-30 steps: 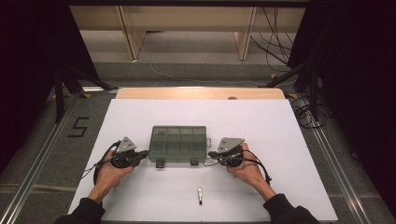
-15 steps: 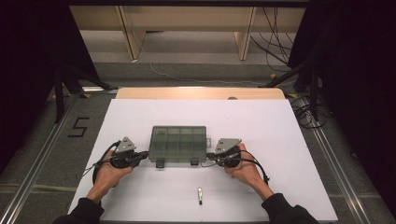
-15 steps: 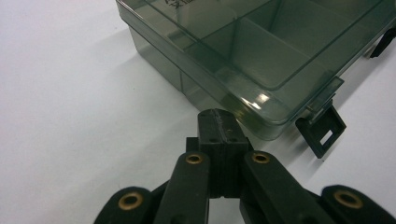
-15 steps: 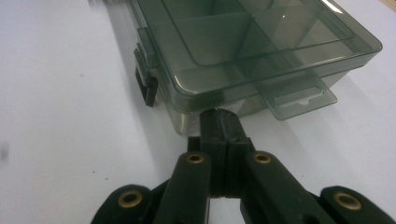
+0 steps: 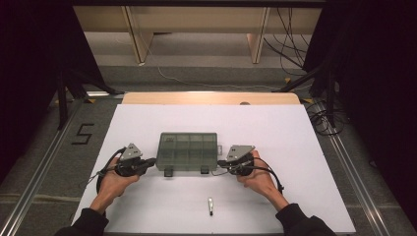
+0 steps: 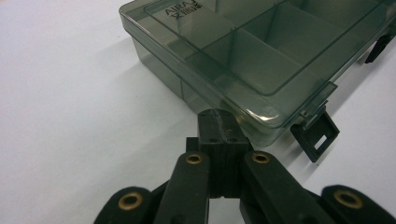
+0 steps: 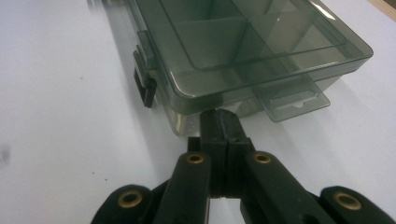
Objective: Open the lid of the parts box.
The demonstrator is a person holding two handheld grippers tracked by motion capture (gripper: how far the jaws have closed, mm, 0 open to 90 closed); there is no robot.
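Observation:
A smoky-grey clear plastic compartment box [image 5: 188, 151] lies with its lid down in the middle of the white table. Two black latches hang loose at its near edge, one seen as a latch [image 6: 315, 135] in the left gripper view and one as a latch [image 7: 144, 85] in the right gripper view. My left gripper [image 5: 149, 162] is shut, its tips [image 6: 217, 122] against the box's left near corner. On the other side my right gripper [image 5: 222, 163] is shut too, its tips [image 7: 219, 120] pressed to the box's right end under a hang tab [image 7: 292, 102]. Neither holds anything.
A small metal pen-like object [image 5: 210, 206] lies on the white tabletop [image 5: 295, 147] near the front edge, between the person's forearms. A wooden strip [image 5: 211, 98] borders the far edge. Cables [image 5: 324, 120] lie on the floor to the right.
The right gripper has slid left until its tips meet the box's right end. The left gripper and the box have stayed about where they were.

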